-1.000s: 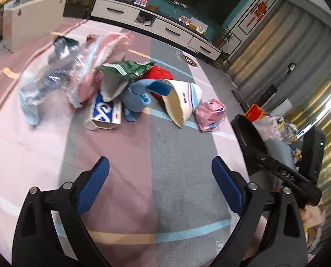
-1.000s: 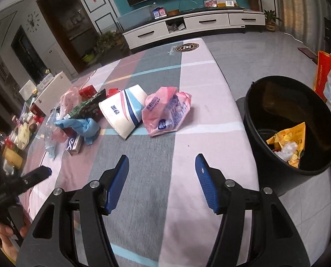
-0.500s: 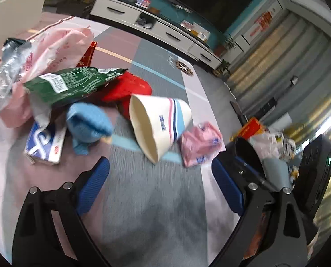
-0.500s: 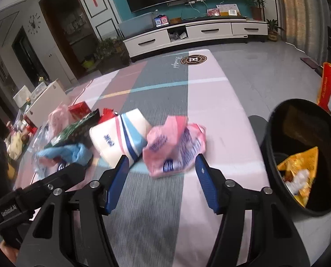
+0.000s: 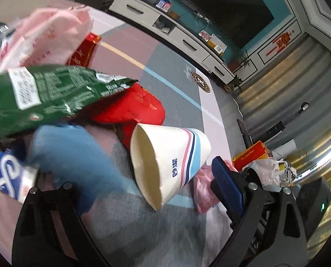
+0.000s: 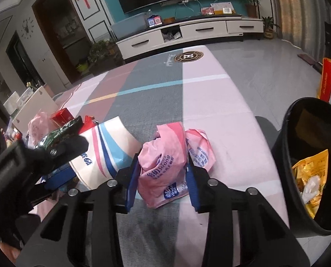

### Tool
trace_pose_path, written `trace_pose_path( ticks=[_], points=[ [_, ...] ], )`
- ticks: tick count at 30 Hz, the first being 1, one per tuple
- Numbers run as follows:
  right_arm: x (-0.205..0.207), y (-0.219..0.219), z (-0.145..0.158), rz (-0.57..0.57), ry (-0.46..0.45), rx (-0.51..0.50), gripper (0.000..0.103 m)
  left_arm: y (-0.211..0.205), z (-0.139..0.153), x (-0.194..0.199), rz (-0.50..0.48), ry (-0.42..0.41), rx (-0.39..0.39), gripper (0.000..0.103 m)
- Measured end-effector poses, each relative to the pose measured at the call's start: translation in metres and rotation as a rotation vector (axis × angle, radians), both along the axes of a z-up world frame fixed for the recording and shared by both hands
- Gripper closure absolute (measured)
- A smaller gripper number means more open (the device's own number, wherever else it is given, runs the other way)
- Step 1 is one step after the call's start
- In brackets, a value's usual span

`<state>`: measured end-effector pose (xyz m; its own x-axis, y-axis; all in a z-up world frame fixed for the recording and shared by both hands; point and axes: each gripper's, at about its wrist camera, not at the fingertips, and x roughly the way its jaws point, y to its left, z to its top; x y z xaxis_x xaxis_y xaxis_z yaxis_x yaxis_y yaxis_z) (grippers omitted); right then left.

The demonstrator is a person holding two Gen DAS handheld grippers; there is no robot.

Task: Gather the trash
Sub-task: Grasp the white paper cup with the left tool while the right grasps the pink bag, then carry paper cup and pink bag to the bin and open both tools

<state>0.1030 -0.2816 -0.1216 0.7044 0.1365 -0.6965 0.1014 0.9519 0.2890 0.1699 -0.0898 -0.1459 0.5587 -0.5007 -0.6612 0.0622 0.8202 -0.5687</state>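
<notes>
At the centre of the right wrist view, the right gripper (image 6: 163,178) has its blue fingers (image 6: 133,179) pressed against both sides of the pink tissue wrapper (image 6: 163,166), which lies on the striped tablecloth (image 6: 210,93); the jaws look closed on it, and it is not yet lifted. At the right edge of that frame stands the black bin (image 6: 285,146), already holding a yellow packet (image 6: 312,169) and some white scraps, so the job is begun but far from finished. Left of the wrapper lies the paper cup (image 6: 103,155) on its side, and beyond it the green snack bag (image 6: 63,133) and a red box (image 6: 61,115). In the left wrist view the left gripper (image 5: 147,191) has its jaws wide apart around nothing, the cup mouth (image 5: 145,166) between them and a blue cloth (image 5: 72,155) at lower left. Compared with half a second ago, both grippers have moved in closer: the right one was open short of the wrapper, and the left was farther back from the cup.
</notes>
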Motion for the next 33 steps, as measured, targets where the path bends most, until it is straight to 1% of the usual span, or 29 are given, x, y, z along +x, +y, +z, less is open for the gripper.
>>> trace_pose_path(
  ticks=[2, 7, 9, 10, 11, 13, 17, 18, 20, 22, 23, 29, 33],
  points=[
    [-0.004, -0.008, -0.001, -0.005, 0.005, 0.022, 0.065, -0.004, -0.002, 0.004, 0.002, 0.005, 0.005, 0.010],
    [-0.007, -0.020, 0.000, -0.014, 0.012, 0.038, 0.065, -0.010, -0.005, 0.013, 0.002, -0.010, 0.036, 0.010],
    [-0.008, -0.022, 0.000, -0.015, 0.012, 0.045, 0.065, -0.014, -0.004, 0.016, -0.008, -0.013, 0.045, 0.012],
    [-0.008, -0.022, 0.000, -0.014, 0.011, 0.047, 0.065, -0.015, -0.005, 0.015, -0.015, -0.013, 0.044, 0.024],
    [-0.009, -0.023, 0.000, -0.013, 0.010, 0.049, 0.065, -0.018, -0.005, 0.016, -0.024, -0.012, 0.046, 0.040],
    [-0.009, -0.022, -0.001, -0.010, 0.009, 0.048, 0.065, -0.018, -0.007, 0.013, -0.045, -0.012, 0.047, 0.048],
    [-0.010, -0.022, 0.000, -0.008, 0.010, 0.051, 0.065, -0.025, -0.003, 0.004, -0.077, -0.044, 0.069, 0.061],
    [-0.010, -0.022, 0.000, -0.009, 0.010, 0.052, 0.066, -0.027, -0.001, 0.001, -0.085, -0.052, 0.077, 0.063],
    [-0.012, -0.023, 0.001, -0.013, 0.007, 0.057, 0.065, -0.032, 0.004, -0.004, -0.110, -0.066, 0.082, 0.072],
    [-0.016, -0.025, 0.004, -0.019, -0.003, 0.062, 0.065, -0.035, 0.009, -0.010, -0.136, -0.084, 0.098, 0.077],
    [-0.019, -0.025, 0.005, -0.021, -0.008, 0.065, 0.065, -0.035, 0.011, -0.013, -0.146, -0.091, 0.106, 0.082],
    [-0.041, -0.036, 0.020, -0.046, -0.045, 0.084, 0.066, -0.046, 0.028, -0.035, -0.214, -0.148, 0.134, 0.084],
    [-0.063, -0.049, 0.032, -0.078, -0.075, 0.082, 0.066, -0.060, 0.044, -0.051, -0.271, -0.195, 0.162, 0.084]
  ],
)
